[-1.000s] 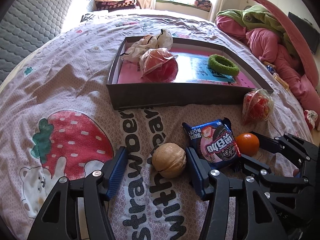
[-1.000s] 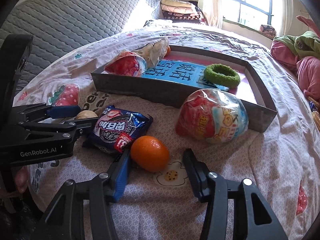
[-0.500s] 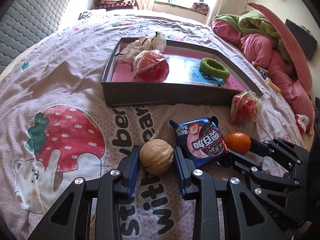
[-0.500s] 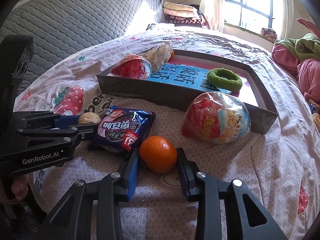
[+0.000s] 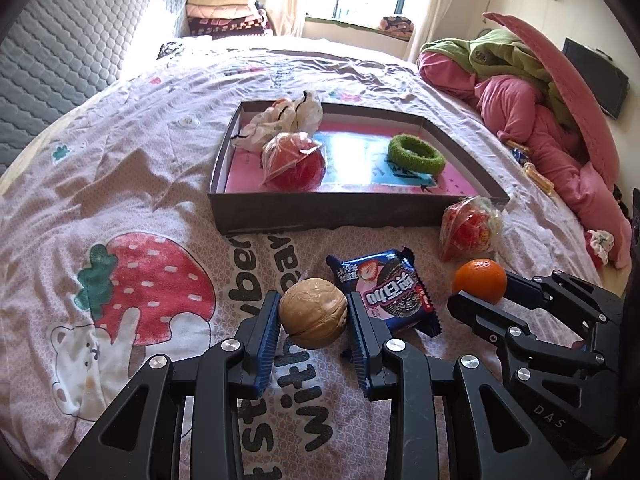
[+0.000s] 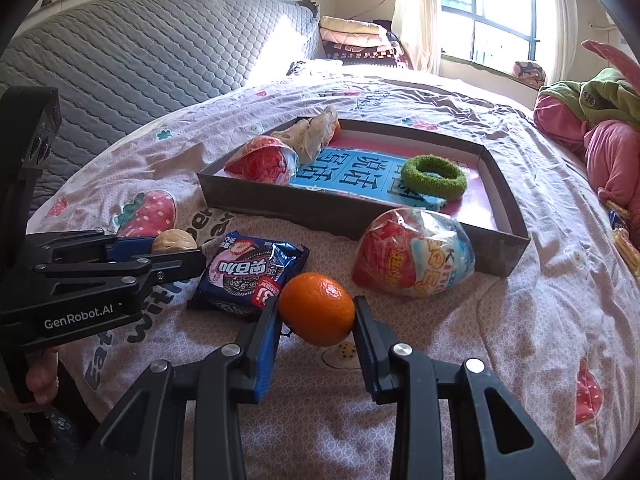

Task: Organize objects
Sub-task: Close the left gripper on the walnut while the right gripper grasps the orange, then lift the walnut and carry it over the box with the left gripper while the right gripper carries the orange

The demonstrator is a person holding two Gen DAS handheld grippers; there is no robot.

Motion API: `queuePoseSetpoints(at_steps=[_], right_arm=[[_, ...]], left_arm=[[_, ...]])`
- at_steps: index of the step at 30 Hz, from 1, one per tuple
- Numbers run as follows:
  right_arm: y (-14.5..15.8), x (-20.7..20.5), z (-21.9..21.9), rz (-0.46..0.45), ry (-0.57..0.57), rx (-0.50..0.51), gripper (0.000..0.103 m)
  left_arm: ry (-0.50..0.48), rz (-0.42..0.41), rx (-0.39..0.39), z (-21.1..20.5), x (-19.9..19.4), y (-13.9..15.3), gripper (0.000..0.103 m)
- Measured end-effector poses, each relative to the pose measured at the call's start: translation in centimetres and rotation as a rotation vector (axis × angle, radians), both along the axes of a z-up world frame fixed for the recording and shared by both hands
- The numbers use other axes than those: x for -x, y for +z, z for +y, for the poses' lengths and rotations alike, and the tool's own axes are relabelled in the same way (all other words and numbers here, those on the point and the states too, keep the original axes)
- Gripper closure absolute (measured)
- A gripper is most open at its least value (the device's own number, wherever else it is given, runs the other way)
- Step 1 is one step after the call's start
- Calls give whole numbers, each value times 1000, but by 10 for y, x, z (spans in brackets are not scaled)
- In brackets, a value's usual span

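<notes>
Jaws clamp walnut [image 5: 313,312] left, orange [image 6: 317,309] right.

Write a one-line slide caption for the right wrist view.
Right hand-held gripper shut on an orange, beside a cookie packet and a wrapped snack before the tray.

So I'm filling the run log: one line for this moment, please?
left gripper: shut on walnut | right gripper: shut on orange | cookie packet: on bed | box: ahead

L gripper [image 5: 313,312] fingers clamped, tilted down; R gripper [image 6: 316,312] same, alongside.
</notes>
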State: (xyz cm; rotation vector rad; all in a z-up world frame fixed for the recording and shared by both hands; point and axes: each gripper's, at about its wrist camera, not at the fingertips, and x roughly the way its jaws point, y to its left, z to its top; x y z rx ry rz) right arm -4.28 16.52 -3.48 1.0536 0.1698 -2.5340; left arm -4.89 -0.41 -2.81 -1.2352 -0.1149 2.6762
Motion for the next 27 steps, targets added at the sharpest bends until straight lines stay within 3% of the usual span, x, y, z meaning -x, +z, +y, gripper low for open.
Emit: queuePoseSetpoints(at_steps=[27], right_arm=[[71, -30, 18, 171, -45, 42, 67]], left_arm=[[-7, 145, 43, 24, -29, 69, 70]])
